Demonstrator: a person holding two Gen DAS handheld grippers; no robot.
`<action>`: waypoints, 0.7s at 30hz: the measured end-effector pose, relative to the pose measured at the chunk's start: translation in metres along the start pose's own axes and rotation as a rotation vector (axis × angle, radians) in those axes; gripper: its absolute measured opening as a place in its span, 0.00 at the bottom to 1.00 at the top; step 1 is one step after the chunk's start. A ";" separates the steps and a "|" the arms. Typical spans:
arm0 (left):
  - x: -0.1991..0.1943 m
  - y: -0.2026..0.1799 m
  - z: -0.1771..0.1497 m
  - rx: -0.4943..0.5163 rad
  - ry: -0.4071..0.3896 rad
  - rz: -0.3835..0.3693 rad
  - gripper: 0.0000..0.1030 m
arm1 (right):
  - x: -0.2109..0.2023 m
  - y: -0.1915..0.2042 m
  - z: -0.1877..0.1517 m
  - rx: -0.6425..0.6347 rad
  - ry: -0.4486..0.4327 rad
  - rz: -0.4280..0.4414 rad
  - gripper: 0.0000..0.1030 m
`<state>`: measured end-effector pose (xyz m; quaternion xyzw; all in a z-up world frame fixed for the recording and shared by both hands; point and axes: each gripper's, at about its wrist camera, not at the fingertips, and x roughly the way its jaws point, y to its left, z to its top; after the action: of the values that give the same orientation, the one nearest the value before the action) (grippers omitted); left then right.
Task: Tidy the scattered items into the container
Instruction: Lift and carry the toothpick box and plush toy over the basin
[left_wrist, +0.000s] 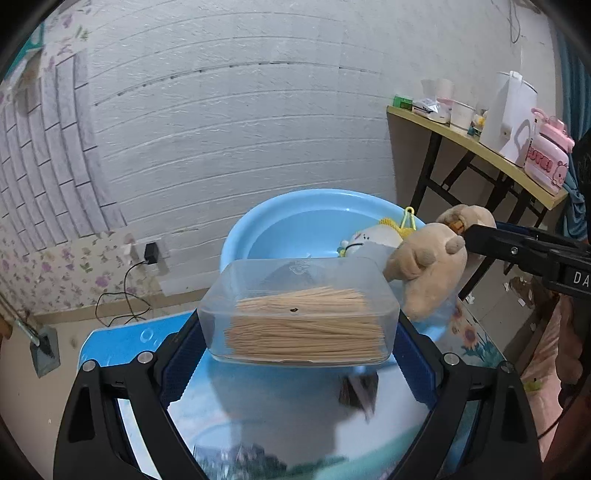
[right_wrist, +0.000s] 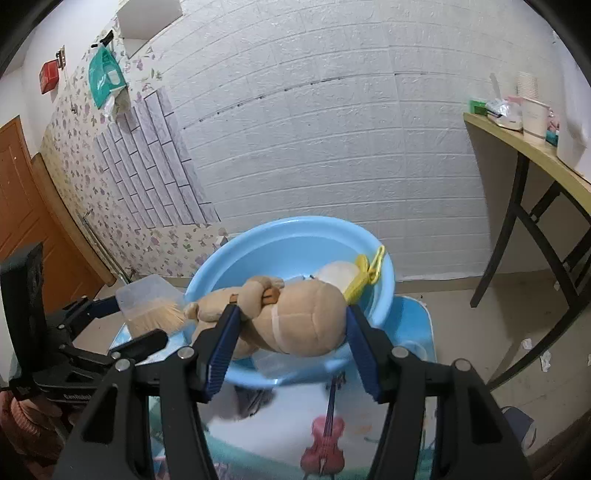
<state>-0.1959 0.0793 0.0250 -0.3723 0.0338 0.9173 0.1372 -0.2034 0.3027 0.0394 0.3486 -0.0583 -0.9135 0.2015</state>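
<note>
While the left gripper (left_wrist: 299, 332) clamps a clear box of sticks (left_wrist: 301, 314) near the blue basin (left_wrist: 236, 236), the right gripper (right_wrist: 291, 328) grips a tan plush toy (right_wrist: 295, 317) over its rim; another toy (left_wrist: 369, 236) seems to lie inside.

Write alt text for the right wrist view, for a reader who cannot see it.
The right gripper clamps a tan plush toy above the near rim of a blue basin that already holds a pale toy with a yellow clip. At left, the left gripper holds a clear box of sticks.
</note>
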 end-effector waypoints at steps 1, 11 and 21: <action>0.005 0.001 0.002 0.001 0.001 -0.003 0.91 | 0.005 -0.001 0.003 -0.006 0.000 -0.007 0.56; 0.057 0.011 0.031 0.007 0.001 -0.002 0.91 | 0.057 -0.009 0.034 -0.024 0.019 -0.060 0.56; 0.101 0.009 0.042 0.056 0.063 0.052 0.91 | 0.093 -0.020 0.044 -0.027 0.081 -0.107 0.57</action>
<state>-0.2959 0.1003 -0.0149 -0.3958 0.0733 0.9072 0.1226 -0.3017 0.2815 0.0101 0.3851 -0.0191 -0.9088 0.1593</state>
